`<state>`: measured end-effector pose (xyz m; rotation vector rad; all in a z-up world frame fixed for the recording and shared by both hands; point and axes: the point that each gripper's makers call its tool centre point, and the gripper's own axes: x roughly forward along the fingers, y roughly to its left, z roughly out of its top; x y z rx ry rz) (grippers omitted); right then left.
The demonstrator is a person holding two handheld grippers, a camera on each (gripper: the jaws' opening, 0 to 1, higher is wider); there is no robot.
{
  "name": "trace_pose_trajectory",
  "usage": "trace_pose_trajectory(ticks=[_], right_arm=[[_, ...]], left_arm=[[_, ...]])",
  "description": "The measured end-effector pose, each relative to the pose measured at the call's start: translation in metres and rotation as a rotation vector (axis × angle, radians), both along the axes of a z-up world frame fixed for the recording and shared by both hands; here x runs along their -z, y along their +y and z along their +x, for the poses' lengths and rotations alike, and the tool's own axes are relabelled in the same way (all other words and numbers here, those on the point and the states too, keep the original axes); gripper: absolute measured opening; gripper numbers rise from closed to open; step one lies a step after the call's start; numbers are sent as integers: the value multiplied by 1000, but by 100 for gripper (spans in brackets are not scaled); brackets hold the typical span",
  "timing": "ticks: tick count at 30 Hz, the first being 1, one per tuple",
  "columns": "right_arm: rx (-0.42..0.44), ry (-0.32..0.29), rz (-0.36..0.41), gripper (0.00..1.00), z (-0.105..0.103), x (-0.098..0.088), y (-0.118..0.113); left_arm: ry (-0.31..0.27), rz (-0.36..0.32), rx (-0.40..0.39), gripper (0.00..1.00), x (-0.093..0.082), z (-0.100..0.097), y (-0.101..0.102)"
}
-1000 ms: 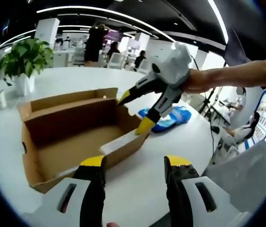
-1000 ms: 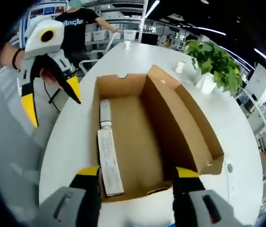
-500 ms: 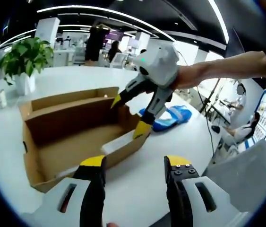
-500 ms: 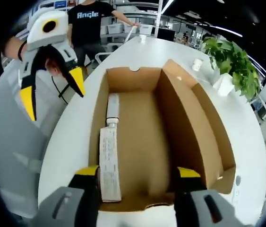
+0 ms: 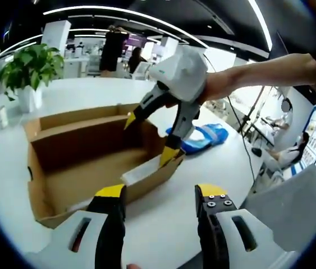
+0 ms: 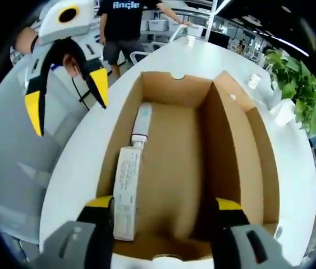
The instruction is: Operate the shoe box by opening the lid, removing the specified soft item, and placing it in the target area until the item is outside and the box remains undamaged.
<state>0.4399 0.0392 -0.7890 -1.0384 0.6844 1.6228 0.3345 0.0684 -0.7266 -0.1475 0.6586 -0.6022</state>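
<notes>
An open brown cardboard shoe box (image 5: 51, 179) sits on the white table, its lid (image 5: 79, 120) folded back. From above, the box (image 6: 172, 89) holds a white paper strip (image 6: 125, 193) along its left wall. A blue soft item (image 5: 200, 139) lies on the table outside the box, beyond its far corner. My right gripper (image 5: 149, 138) hangs open over the box's near right corner, and its own jaws (image 6: 163, 204) straddle the box's near end. My left gripper (image 5: 161, 193) is open above the table in front of the box, also seen beside the box (image 6: 67, 100).
A potted plant (image 5: 28, 67) (image 6: 298, 84) and small white cups (image 6: 253, 81) stand on the table behind the box. A person in a black shirt (image 6: 127, 17) stands past the table's end. A grey chair (image 5: 292, 207) is close by the table edge.
My right gripper has moved further over the open box and points down into it. The left gripper and the box have stayed put.
</notes>
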Motion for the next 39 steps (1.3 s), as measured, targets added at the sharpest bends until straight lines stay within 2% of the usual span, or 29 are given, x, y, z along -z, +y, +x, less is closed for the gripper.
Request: trace_pose_trajectory(ticks=[5, 7, 8, 12, 14, 24, 26, 32, 35, 38, 39], right_arm=[[-13, -27, -14, 68, 4, -2, -2], [8, 24, 8, 69, -3, -5, 2], [6, 28, 8, 69, -4, -5, 3], [-28, 9, -31, 68, -11, 5, 3], [-33, 0, -48, 63, -12, 11, 4], [5, 18, -77, 55, -12, 25, 8], [4, 6, -85, 53, -14, 27, 8], [-30, -17, -131, 36, -22, 43, 6], [-28, -22, -131, 30, -20, 42, 8], [-27, 5, -144, 18, -26, 44, 6], [-29, 4, -146, 18, -29, 47, 5]], left_arm=[[0, 4, -1, 50, 0, 0, 1], [0, 2, 1, 50, 0, 0, 0], [0, 2, 2, 50, 0, 1, 0], [0, 1, 4, 50, 0, 1, 0], [1, 3, 6, 50, 0, 1, 0], [-1, 4, 4, 50, 0, 2, 1], [-1, 8, 6, 50, 1, 2, 0], [-1, 6, 5, 50, 1, 4, 0], [0, 9, 5, 49, 1, 3, 0], [1, 10, 6, 49, 1, 3, 0], [0, 11, 6, 49, 1, 3, 0]])
